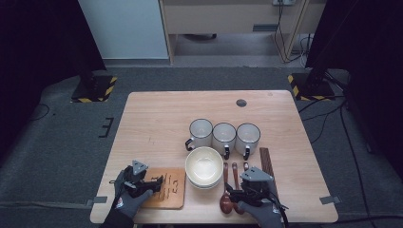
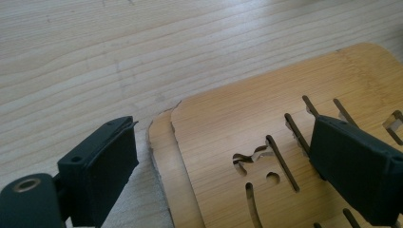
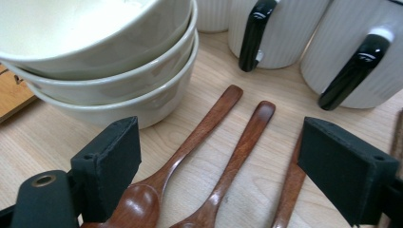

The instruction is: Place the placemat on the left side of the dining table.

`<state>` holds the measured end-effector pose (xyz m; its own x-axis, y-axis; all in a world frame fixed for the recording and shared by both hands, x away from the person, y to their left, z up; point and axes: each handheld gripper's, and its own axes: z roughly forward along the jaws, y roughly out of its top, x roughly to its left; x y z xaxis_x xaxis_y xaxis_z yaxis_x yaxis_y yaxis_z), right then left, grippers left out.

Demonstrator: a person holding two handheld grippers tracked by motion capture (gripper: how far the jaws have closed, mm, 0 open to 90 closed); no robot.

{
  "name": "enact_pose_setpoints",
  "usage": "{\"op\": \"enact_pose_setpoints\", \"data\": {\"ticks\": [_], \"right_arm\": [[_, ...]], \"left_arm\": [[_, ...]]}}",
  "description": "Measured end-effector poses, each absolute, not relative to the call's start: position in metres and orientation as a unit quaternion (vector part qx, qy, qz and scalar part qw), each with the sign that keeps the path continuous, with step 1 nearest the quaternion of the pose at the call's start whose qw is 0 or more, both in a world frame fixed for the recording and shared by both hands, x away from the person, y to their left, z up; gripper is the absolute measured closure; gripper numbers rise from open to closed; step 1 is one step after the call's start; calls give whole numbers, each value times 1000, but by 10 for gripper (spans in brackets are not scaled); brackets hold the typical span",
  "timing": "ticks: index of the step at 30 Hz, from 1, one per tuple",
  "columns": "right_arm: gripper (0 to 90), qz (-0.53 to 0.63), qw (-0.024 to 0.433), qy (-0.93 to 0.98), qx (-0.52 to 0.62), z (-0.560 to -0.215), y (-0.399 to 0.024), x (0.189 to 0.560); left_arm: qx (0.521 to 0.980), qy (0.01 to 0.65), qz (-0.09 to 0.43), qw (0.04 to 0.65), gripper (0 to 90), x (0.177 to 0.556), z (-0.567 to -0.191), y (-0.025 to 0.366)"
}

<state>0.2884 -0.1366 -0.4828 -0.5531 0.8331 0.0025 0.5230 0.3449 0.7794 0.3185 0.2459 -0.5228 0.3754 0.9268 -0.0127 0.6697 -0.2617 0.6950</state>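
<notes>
The left gripper (image 1: pixel 153 182) lies low over the bamboo boards (image 2: pixel 266 142) at the table's (image 1: pixel 157 114) near-left edge, jaws apart. The right gripper (image 1: pixel 234 191) – also open – straddles three wooden spoons (image 3: pixel 228 156) beside stacked bowls (image 3: pixel 109 76).

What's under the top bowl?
Two more cream bowls sit stacked under the top bowl, and the wooden table is below them. What is inside the lower two is hidden, because the top bowl covers them.

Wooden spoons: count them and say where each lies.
3. They lie side by side near the table's front edge, right of the stacked bowls: left spoon, middle spoon, right spoon, partly hidden behind the right gripper.
</notes>
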Motion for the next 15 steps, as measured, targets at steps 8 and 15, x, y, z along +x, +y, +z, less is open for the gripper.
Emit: {"op": "enact_pose_setpoints", "data": {"ticks": [8,15], "right_arm": [[153,378,193,801,422,-486,-129,287],[155,377,188,803,421,-488,-125,285]], "left_arm": [[769,516,208,314,77,319,-523,240],[767,519,197,322,78,319,-524,239]]}}
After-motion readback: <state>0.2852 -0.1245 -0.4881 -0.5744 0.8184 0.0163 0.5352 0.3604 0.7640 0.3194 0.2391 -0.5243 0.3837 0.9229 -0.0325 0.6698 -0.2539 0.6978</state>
